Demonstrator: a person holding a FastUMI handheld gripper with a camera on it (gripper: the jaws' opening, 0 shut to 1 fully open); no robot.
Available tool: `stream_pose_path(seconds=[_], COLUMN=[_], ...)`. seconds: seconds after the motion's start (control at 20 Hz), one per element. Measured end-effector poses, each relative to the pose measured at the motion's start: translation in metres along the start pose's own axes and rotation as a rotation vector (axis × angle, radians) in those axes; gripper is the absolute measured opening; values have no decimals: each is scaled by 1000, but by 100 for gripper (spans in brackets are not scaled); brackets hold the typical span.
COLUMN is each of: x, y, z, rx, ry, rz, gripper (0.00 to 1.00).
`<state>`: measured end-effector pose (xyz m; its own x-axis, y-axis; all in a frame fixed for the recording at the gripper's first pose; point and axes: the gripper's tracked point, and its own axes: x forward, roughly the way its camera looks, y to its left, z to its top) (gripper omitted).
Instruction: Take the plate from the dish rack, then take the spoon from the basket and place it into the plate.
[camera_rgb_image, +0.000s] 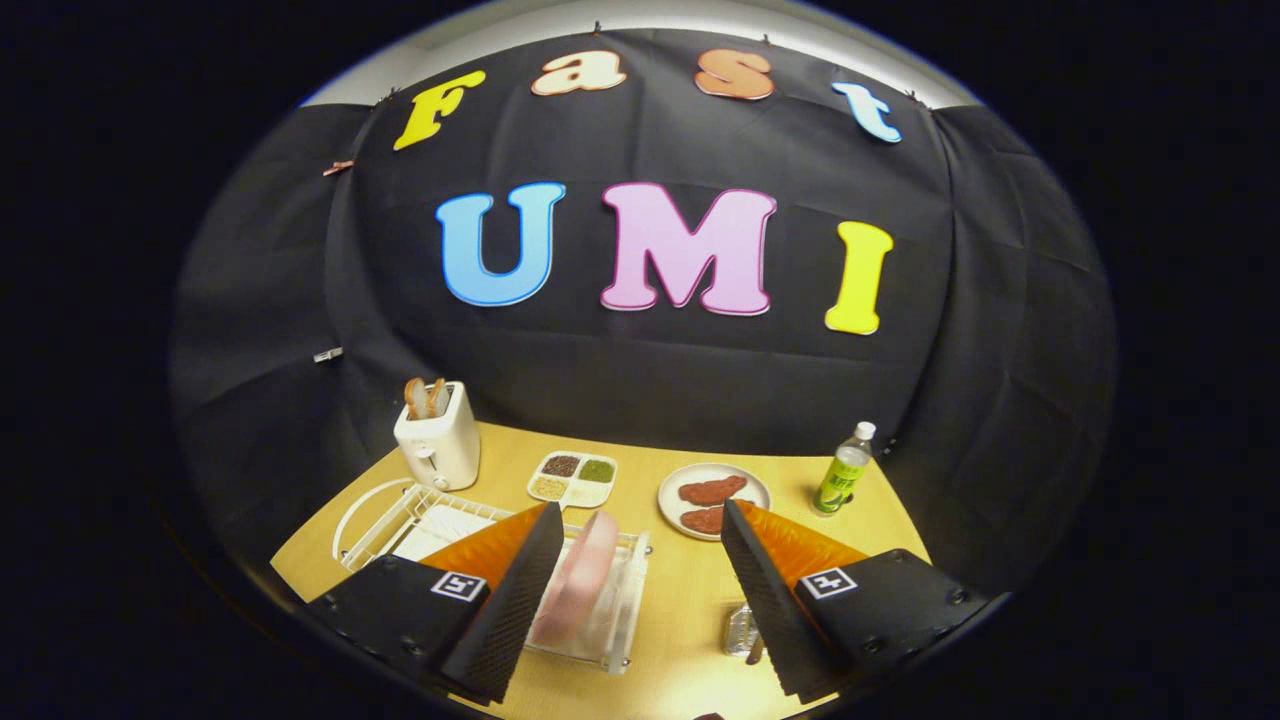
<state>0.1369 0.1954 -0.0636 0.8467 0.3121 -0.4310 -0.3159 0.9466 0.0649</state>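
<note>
The claw (640, 590) is held wide apart above the table (690, 600), with nothing gripped. The pink plate (577, 577) is seen upright in the dish rack (620, 600), just right of the left finger (515, 600).

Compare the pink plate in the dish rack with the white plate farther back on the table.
The pink plate stands on edge in the dish rack; the white plate lies flat on the table. The pink one carries nothing; the white one holds two reddish-brown pieces. The pink one sits between the open tool's fingers; the white lies beyond them. Both look round.
</note>
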Motion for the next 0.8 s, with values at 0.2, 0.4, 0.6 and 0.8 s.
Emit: stream_pose_path(seconds=[0.2,0.4,0.6,0.8], x=[47,74,85,83], y=[17,15,24,24], z=[-55,-112,-130,-131], rx=[-47,80,176,206], ry=[123,292,351,362], rz=[-16,-128,-187,-275], gripper=[89,76,53,33])
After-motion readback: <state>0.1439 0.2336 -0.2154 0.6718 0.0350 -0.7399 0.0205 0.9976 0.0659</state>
